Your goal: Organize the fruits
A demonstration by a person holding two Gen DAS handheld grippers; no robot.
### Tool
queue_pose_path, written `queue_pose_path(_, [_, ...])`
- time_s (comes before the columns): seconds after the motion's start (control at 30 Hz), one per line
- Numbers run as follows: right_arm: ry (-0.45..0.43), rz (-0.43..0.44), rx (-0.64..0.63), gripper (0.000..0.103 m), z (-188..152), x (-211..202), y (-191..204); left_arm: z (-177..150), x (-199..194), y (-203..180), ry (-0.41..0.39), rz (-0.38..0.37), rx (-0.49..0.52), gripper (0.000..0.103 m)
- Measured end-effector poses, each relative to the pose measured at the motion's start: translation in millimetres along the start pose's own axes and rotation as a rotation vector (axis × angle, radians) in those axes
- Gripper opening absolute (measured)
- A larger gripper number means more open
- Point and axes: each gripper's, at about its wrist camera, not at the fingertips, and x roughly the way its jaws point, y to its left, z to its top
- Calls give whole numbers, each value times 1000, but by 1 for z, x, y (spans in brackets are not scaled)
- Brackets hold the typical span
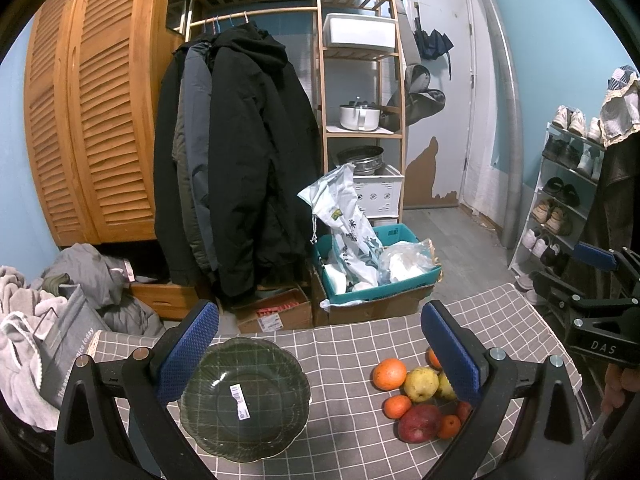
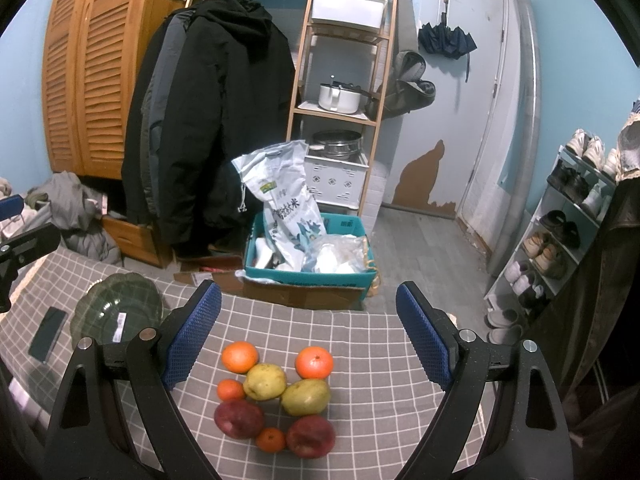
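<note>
Checked tablecloth (image 2: 360,344), empty glass bowl (image 1: 245,398)

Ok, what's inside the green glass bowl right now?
No fruit. The green glass bowl holds only a white barcode sticker; the checked tablecloth shows through the glass. Its near-left rim is hidden behind the left gripper finger.

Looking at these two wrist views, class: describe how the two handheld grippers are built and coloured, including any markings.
Both match. The left gripper and right gripper have matte black angular plastic arms with triangular cut-outs, round silver pivot bolts, and flat fingers faced with blue dimpled rubber pads. The left view shows the right gripper's body from the side, printed "DAS" in white.
</note>
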Motion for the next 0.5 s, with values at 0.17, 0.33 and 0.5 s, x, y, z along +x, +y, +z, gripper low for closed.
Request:
queue_pose_path(0.17, [0,0,0,88,0,0,0,-1,0,1,6,2,-5,102])
queue_pose_path(0.33, [0,-1,0,88,0,0,0,-2,1,2,9,1,-11,102])
queue_pose_path(0.5, [0,-1,-1,88,0,0,0,-2,2,2,9,2,-9,102])
